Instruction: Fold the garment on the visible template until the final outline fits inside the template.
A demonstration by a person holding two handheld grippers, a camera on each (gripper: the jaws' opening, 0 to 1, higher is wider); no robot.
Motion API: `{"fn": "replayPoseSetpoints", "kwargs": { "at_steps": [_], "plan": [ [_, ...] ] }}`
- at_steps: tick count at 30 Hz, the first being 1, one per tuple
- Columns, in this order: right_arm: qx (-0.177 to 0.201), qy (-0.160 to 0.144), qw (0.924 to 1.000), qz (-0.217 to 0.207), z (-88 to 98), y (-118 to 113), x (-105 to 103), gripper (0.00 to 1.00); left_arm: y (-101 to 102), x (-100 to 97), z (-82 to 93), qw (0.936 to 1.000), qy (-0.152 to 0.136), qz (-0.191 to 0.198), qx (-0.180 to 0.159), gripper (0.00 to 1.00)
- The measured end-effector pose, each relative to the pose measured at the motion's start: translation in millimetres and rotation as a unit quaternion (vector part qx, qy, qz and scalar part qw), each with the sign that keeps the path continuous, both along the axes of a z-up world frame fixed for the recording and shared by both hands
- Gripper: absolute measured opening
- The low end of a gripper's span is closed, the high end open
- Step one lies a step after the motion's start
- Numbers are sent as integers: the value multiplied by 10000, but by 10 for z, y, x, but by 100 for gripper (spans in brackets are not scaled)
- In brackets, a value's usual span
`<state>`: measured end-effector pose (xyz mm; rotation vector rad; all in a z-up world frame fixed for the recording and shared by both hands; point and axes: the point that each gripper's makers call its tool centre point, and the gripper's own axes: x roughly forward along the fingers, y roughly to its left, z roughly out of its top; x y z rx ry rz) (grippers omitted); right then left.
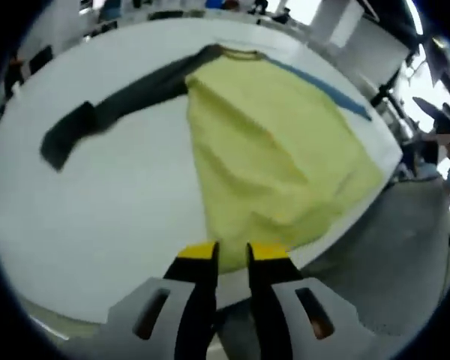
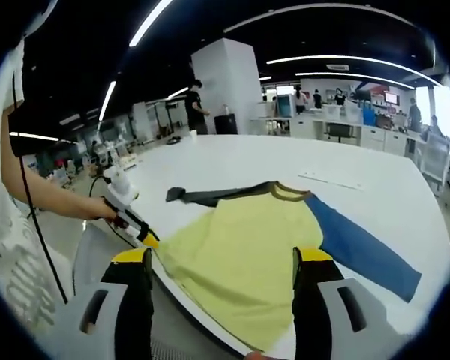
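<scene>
The shirt (image 1: 274, 161) lies flat on the white table (image 1: 112, 225), yellow body spread, dark sleeve (image 1: 109, 112) stretched leftward, blue sleeve (image 2: 364, 251) rightward; no fold made yet. Left gripper (image 1: 231, 255) sits at the hem near the table edge, jaws narrowly parted, apparently placed to pinch the hem; whether cloth is caught cannot be told. Right gripper (image 2: 223, 262) hangs over the body, jaws wide apart, holding nothing. No template outline is discernible.

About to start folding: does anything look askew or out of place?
The yellow shirt lies with its hem at or over the white table edge. Its dark sleeve and blue sleeve are spread wide. I can't pick out a template.
</scene>
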<state>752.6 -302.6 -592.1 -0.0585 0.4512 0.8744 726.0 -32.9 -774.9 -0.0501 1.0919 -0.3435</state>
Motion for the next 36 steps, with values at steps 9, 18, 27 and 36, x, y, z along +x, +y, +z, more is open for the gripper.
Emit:
{"fn": "replayPoseSetpoints", "kwargs": {
  "at_steps": [9,18,27,36],
  "plan": [
    [-16,-29,10000,47,2,20,5,76,-41,-27,-38,9956,27,-586,730,0],
    [-65,26,10000,52,-57,-8,-25,76,-13,-237,-45,9961,243,-569,624,0],
    [-75,-2,10000,26,-47,-36,2,76,-1,-63,182,9915,-514,-888,797,1],
    [-111,92,9999,48,-118,-13,-25,76,907,520,619,9742,-1680,521,1415,36]
  ]
}}
